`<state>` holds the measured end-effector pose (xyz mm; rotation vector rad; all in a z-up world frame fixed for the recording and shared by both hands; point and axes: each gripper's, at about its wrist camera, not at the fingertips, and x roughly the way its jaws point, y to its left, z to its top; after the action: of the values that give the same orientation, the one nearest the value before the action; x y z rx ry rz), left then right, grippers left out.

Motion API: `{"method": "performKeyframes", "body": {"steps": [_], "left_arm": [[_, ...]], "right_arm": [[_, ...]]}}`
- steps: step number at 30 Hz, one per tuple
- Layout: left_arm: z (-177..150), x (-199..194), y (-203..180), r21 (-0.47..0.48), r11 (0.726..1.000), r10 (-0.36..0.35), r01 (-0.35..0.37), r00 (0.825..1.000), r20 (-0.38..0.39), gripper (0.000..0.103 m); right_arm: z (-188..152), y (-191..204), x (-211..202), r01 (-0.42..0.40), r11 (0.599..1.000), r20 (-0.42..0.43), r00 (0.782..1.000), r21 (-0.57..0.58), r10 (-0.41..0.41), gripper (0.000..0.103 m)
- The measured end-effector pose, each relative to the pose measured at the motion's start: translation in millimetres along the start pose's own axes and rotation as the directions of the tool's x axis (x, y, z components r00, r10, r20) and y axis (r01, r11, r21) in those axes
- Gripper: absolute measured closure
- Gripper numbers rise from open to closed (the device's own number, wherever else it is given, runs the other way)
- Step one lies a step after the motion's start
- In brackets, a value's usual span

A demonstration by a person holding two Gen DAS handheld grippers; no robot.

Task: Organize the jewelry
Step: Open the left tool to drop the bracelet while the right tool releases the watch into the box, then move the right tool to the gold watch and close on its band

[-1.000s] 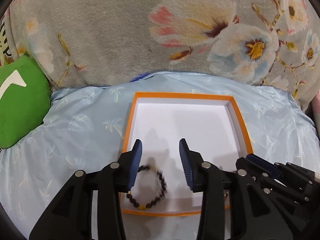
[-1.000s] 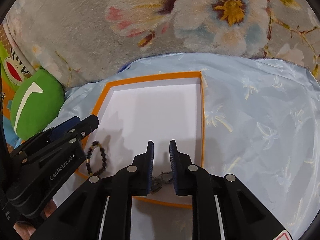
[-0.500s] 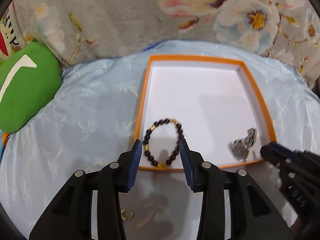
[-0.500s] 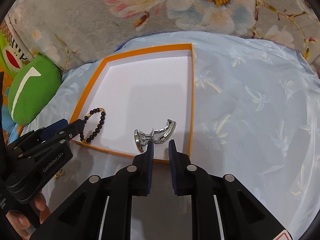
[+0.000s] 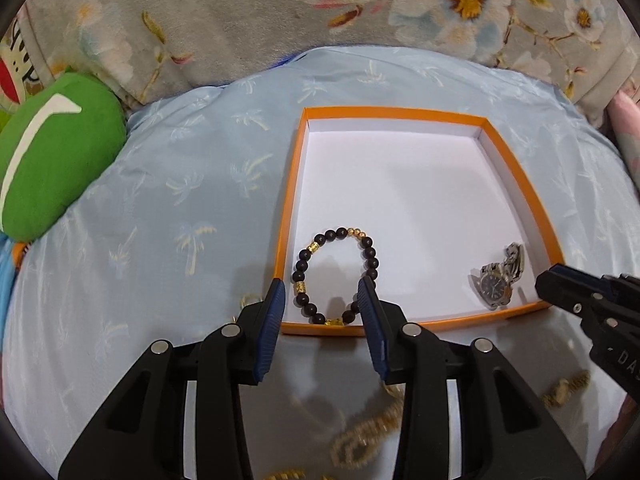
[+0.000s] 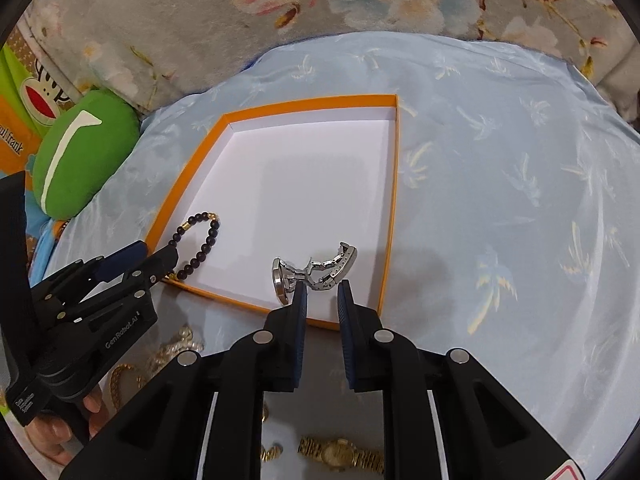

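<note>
An orange-rimmed white box (image 5: 290, 216) (image 6: 394, 200) lies on pale blue cloth. In its near left corner rests a dark bead bracelet (image 5: 299, 268) (image 6: 208, 240) with gold beads. A silver watch (image 5: 496, 284) (image 6: 316, 270) sits near its front right corner. My left gripper (image 5: 321, 284) hovers open over the box's front rim, nothing between its fingers; its tip (image 6: 120, 268) shows in the right wrist view. My right gripper (image 6: 322, 286) is nearly closed and empty, just in front of the watch; its tip (image 5: 560, 280) shows beside the box. Gold chains (image 5: 360, 436) (image 6: 176, 344) and a gold watch (image 6: 340, 450) lie on the cloth below the grippers.
A green cushion (image 5: 52, 168) (image 6: 80, 156) lies at the left. A grey floral blanket (image 5: 240, 12) rises behind the cloth. A small gold ring (image 5: 248, 300) sits left of the box. A person's fingers (image 6: 52, 436) hold the left gripper's handle.
Both grippers have drawn back from inside the box to its front edge. The bracelet and silver watch stay lying in the box. Gold pieces on the cloth have come into view.
</note>
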<state>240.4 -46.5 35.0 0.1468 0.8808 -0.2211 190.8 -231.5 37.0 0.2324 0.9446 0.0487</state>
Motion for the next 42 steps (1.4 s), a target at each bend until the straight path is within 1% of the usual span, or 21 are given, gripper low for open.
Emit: {"method": "performKeyframes", "body": {"steps": [1, 4, 5, 6, 7, 8, 9, 11, 14, 15, 16, 18, 20, 22, 23, 27, 30, 33, 40, 42], "left_arm": [[-2.4, -7.7, 3.4, -0.024, 0.999, -0.022, 0.022, 1.0, 0.017, 0.066], [-7.2, -41.8, 15.1, -0.08, 0.996, -0.037, 0.044, 0.995, 0.089, 0.065], [-9.2, -54.5, 19.4, -0.097, 0.994, -0.035, 0.046, 0.993, 0.113, 0.064], [-12.1, -67.0, 24.0, -0.112, 0.993, -0.034, 0.049, 0.99, 0.134, 0.056], [-17.3, -80.3, 28.7, -0.125, 0.991, -0.032, 0.052, 0.988, 0.153, 0.049], [-23.3, -91.5, 31.7, -0.132, 0.99, -0.027, 0.049, 0.986, 0.166, 0.046], [-29.9, -100.7, 34.5, -0.136, 0.99, -0.018, 0.042, 0.985, 0.174, 0.046], [-47.4, -115.9, 38.6, -0.141, 0.99, 0.004, 0.021, 0.984, 0.179, 0.045], [-77.5, -128.7, 40.2, -0.139, 0.99, 0.046, -0.022, 0.985, 0.169, 0.045], [-87.7, -130.7, 39.2, -0.138, 0.99, 0.06, -0.038, 0.986, 0.159, 0.045], [-97.1, -133.0, 39.6, -0.143, 0.989, 0.059, -0.037, 0.987, 0.15, 0.045], [-112.4, -133.6, 40.8, -0.168, 0.986, 0.03, -0.007, 0.991, 0.132, 0.045], [-127.4, -132.5, 40.4, -0.182, 0.983, 0.015, 0.006, 0.994, 0.112, 0.044], [-138.9, -132.3, 38.5, -0.179, 0.984, 0.017, 0.002, 0.995, 0.102, 0.044], [-143.8, -132.6, 38.2, -0.179, 0.984, 0.012, 0.006, 0.995, 0.098, 0.044], [-160.3, -131.4, 39.2, -0.179, 0.984, -0.009, 0.022, 0.997, 0.074, 0.044], [-168.9, -129.7, 41.3, -0.181, 0.983, -0.013, 0.025, 0.998, 0.067, 0.044], [-172.1, -128.0, 44.0, -0.188, 0.982, -0.016, 0.027, 0.998, 0.062, 0.044], [-175.2, -126.8, 44.5, -0.185, 0.982, -0.017, 0.028, 0.998, 0.061, 0.044], [-175.6, -126.3, 45.2, -0.186, 0.982, -0.021, 0.032, 0.998, 0.061, 0.044]], "right_arm": [[-3.9, 0.0, -7.5, 0.004, 1.0, 0.02, 1.0, 0.003, -0.004, 0.087], [-14.9, -4.4, -37.8, -0.029, 0.999, 0.085, 0.996, 0.035, 0.026, 0.087], [-20.7, -7.1, -48.5, -0.032, 0.998, 0.104, 0.994, 0.047, 0.027, 0.084], [-29.5, -10.1, -59.3, -0.028, 0.998, 0.122, 0.992, 0.055, 0.021, 0.077], [-39.5, -13.7, -68.2, -0.02, 0.998, 0.134, 0.991, 0.065, 0.011, 0.074], [-49.7, -17.6, -75.3, -0.013, 0.997, 0.14, 0.99, 0.077, 0.002, 0.071], [-62.6, -22.3, -82.1, -0.011, 0.996, 0.141, 0.99, 0.089, -0.002, 0.07], [-83.5, -30.0, -89.3, -0.008, 0.994, 0.125, 0.992, 0.105, -0.005, 0.07], [-113.2, -35.5, -97.1, 0.003, 0.994, 0.109, 0.994, 0.11, -0.015, 0.069], [-121.0, -35.6, -98.3, 0.009, 0.995, 0.107, 0.994, 0.1, -0.02, 0.066], [-125.4, -35.0, -98.1, 0.014, 0.996, 0.106, 0.994, 0.09, -0.024, 0.064], [-132.3, -32.5, -97.6, 0.024, 0.998, 0.108, 0.994, 0.058, -0.03, 0.059], [-132.4, -28.3, -97.4, 0.046, 0.999, 0.132, 0.99, 0.001, -0.045, 0.056], [-127.5, -27.7, -96.0, 0.077, 0.996, 0.154, 0.986, -0.054, -0.068, 0.053], [-122.6, -28.7, -93.1, 0.076, 0.994, 0.154, 0.986, -0.082, -0.063, 0.05], [-102.7, -31.3, -79.6, 0.035, 0.986, 0.129, 0.992, -0.163, -0.014, 0.048], [-89.8, -28.0, -67.4, 0.017, 0.97, 0.102, 0.995, -0.243, 0.008, 0.045], [-81.9, -24.0, -58.2, -0.024, 0.954, 0.068, 0.997, -0.299, 0.047, 0.044], [-75.9, -16.8, -38.5, -0.078, 0.934, -0.016, 0.997, -0.349, 0.077, 0.044], [-77.1, -13.2, -34.7, -0.079, 0.929, -0.03, 0.997, -0.362, 0.073, 0.047]]}}
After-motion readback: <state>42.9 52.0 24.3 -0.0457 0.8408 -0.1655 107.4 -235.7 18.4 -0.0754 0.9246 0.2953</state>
